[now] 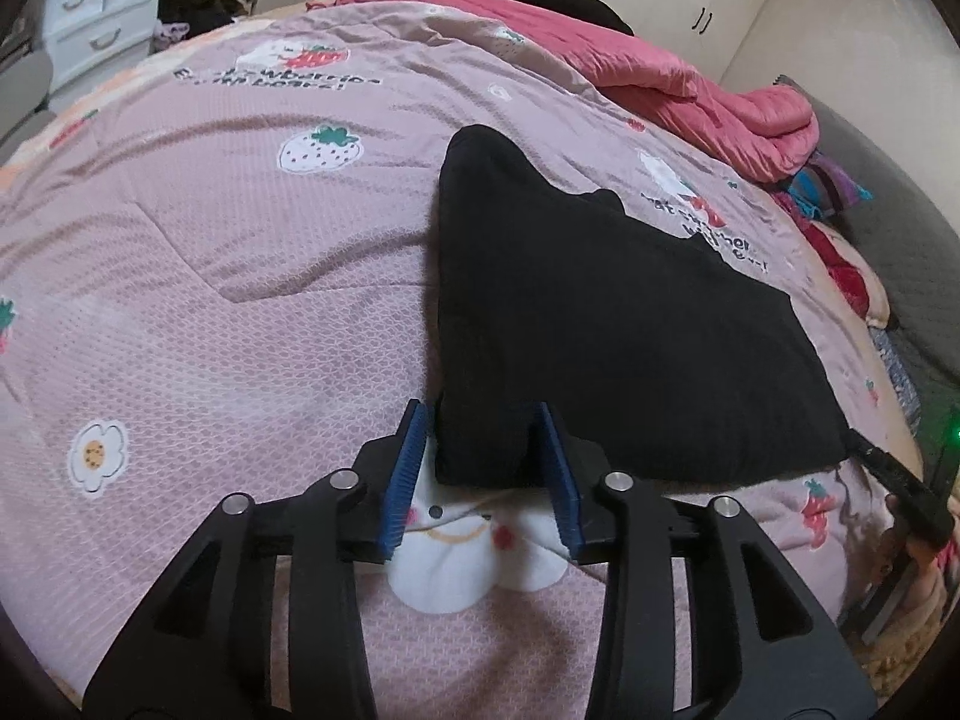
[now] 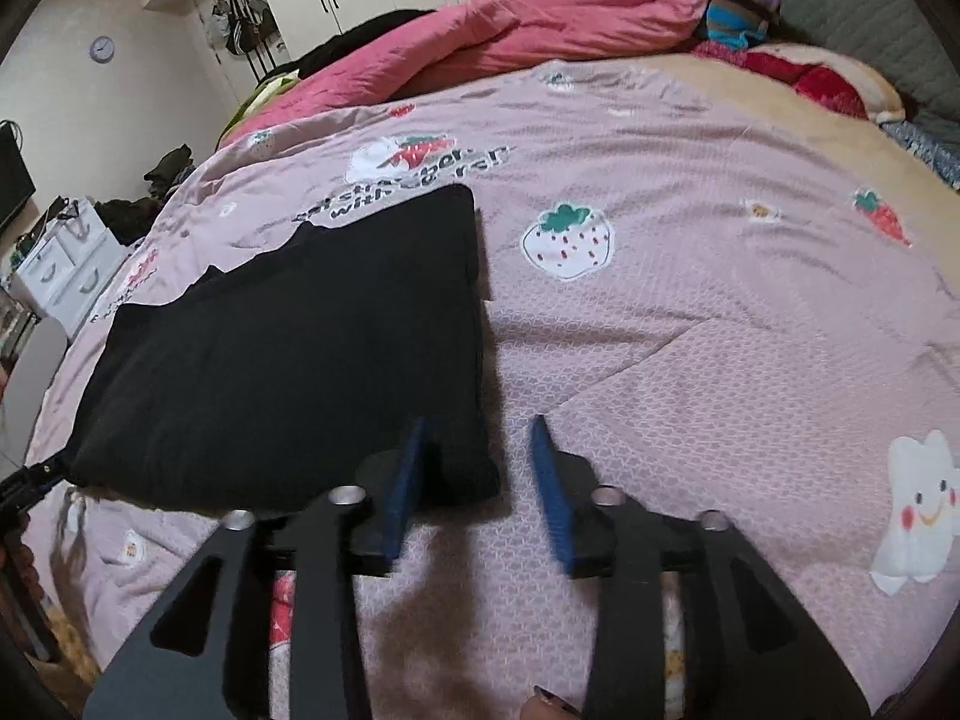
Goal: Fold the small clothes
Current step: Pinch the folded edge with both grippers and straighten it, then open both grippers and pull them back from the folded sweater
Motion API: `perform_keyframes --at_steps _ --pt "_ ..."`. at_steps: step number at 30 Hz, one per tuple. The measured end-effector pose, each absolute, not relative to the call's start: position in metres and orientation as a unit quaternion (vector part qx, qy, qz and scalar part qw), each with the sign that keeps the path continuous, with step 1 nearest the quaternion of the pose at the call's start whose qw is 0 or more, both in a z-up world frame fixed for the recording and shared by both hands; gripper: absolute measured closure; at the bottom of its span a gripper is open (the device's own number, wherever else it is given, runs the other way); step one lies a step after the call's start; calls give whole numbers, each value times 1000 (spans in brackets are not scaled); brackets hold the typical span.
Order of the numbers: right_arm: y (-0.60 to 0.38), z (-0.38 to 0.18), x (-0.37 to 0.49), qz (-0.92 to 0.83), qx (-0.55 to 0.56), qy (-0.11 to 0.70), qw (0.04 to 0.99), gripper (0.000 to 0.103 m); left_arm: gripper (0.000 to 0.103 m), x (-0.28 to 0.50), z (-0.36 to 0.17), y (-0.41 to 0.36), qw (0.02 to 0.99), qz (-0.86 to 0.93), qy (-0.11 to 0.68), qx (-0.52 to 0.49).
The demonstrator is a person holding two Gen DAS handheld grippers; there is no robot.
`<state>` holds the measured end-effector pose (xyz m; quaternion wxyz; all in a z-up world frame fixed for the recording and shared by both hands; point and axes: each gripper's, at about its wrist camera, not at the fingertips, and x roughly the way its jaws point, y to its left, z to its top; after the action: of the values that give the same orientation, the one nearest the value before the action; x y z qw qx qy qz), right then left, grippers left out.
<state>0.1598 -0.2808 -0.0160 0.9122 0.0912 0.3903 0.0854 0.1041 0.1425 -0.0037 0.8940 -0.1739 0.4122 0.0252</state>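
a folded black garment (image 1: pixel 600 312) lies flat on a bed's pink quilt (image 1: pixel 210 300), printed with strawberries, flowers and partly legible black lettering; only "with" can be read in the right wrist view. the left gripper (image 1: pixel 480 468) has its blue fingers (image 1: pixel 403 480) spread around the garment's near left corner, apparently not pinching it. the right gripper (image 2: pixel 477 480) has fingers (image 2: pixel 552 492) spread at the near right corner, the cloth's edge between them. a rumpled pink comforter (image 2: pixel 540 18) lies beyond.

My two fisheye views are softly, evenly lit indoors, bending hard toward dark rims. My right view is motion-blurred; shadows pool at six o'clock on the pink strawberry-print quilt (image 2: pixel 690 360).
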Motion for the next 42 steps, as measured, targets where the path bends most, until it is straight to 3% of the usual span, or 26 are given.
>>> perform_keyframes --at_steps 3,5,7,10,13,20,22,27,42 --pt "-279 -10 151 85 83 372 921 47 69 99 0 140 897 31 410 -163" --pt "-278 -6 146 88 83 358 926 33 66 97 3 138 899 35 409 -155" --pt "-276 0 142 93 82 343 931 32 64 94 6 135 901 36 406 -149" --pt "-272 7 137 102 79 325 937 17 57 89 10 132 903 37 403 -145" --pt "-267 11 134 107 71 314 941 10 51 84 12 128 904 36 402 -140" --pt "-252 14 126 119 50 300 945 6 33 73 15 124 907 39 400 -126" --pt "-247 15 124 122 44 299 945 5 24 69 15 125 908 43 399 -124" --pt "-239 15 121 128 32 293 947 4 14 61 13 124 907 45 399 -127" --pt "-211 21 101 168 1 273 947 4 9 39 19 108 910 42 392 -127"
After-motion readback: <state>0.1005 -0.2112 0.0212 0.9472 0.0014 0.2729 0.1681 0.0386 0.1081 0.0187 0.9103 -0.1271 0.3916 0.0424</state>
